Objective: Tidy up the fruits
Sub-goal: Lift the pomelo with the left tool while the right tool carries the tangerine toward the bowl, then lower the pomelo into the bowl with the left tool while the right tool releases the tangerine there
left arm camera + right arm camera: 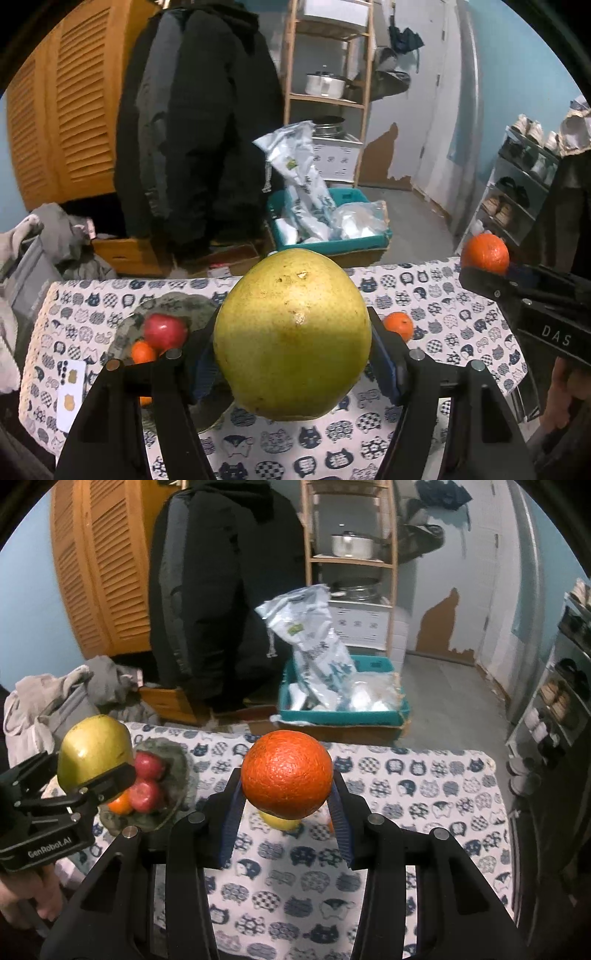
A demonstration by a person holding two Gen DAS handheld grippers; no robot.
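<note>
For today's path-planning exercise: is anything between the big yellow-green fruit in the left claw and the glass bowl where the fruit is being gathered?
Nothing visible blocks it. The left claw holds the yellow-green fruit above the tablecloth, beside the glass bowl. Red apples and a small orange already fill much of the bowl.

two wrist views angled down, close over shared cat-print table [424, 291], facing the shelves [351, 565]
</note>
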